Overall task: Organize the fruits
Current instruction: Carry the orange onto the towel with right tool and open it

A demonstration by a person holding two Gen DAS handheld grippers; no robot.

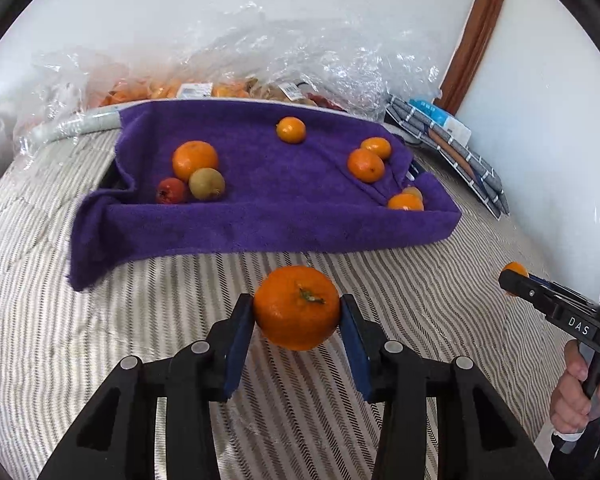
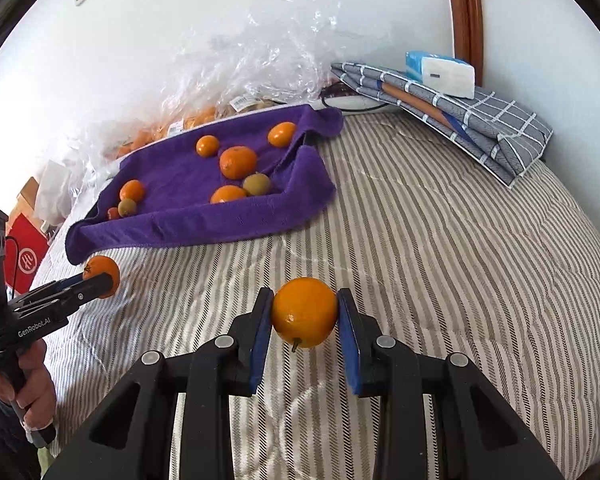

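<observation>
Striped bed (image 2: 440,240) – purple towel (image 1: 260,216), folded grey checked cloth (image 2: 480,120), plastic bags (image 1: 260,52).

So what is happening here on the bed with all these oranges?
A person is sorting fruit with two hand-held grippers. The left gripper is shut on an orange with a green stem, and the right gripper is shut on a second orange, both above the striped bedcover. More oranges and two kiwis lie on the purple towel behind.
</observation>
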